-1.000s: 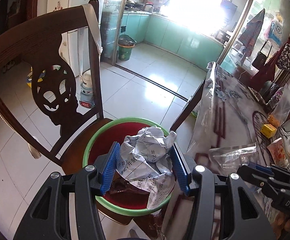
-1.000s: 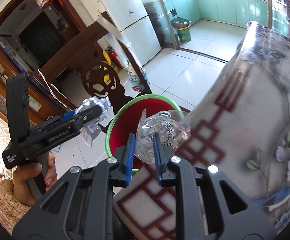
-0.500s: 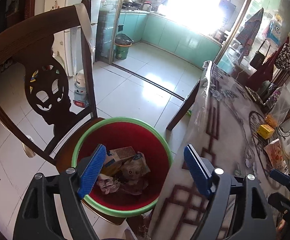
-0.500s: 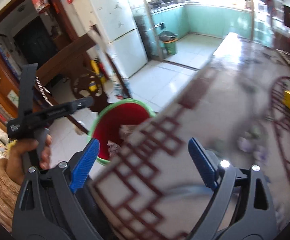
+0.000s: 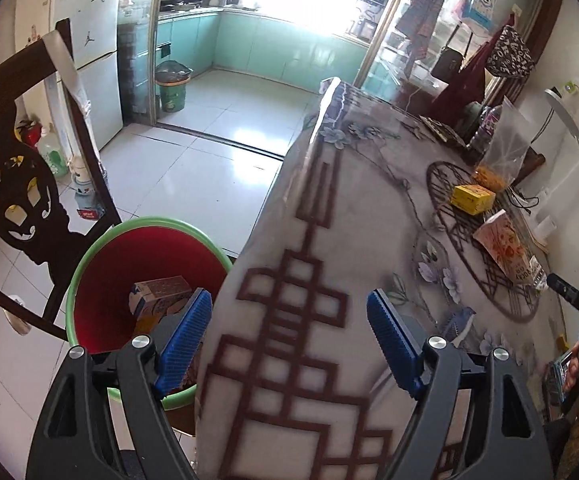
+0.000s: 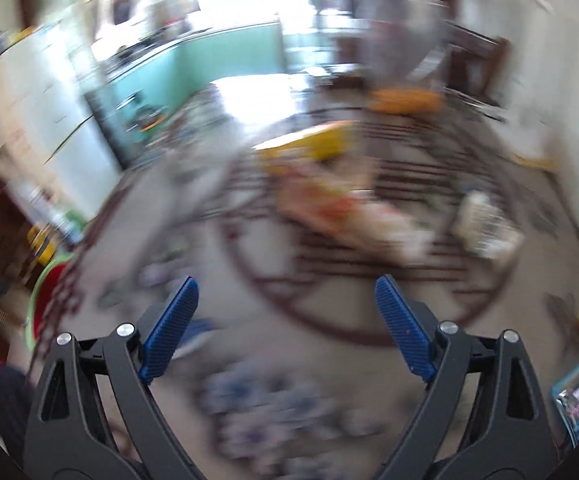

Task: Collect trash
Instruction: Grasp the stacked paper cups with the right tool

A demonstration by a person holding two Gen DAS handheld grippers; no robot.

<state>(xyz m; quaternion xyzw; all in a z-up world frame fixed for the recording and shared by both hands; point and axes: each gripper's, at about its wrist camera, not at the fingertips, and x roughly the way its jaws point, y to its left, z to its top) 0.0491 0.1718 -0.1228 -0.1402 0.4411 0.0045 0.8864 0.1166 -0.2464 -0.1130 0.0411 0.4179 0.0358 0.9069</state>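
Both claws, left (image 5: pixel 289 330) and right (image 6: pixel 286 322), newly wide, empty, off bin (image 5: pixel 89 264); right view blurred.

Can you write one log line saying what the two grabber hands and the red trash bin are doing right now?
left gripper: open, empty, over table edge | right gripper: open, empty, over table, view blurred | red plastic bin with green rim: on chair, holds small carton

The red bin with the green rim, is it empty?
No, the red bin has a small carton lying inside it, seen in the left wrist view.
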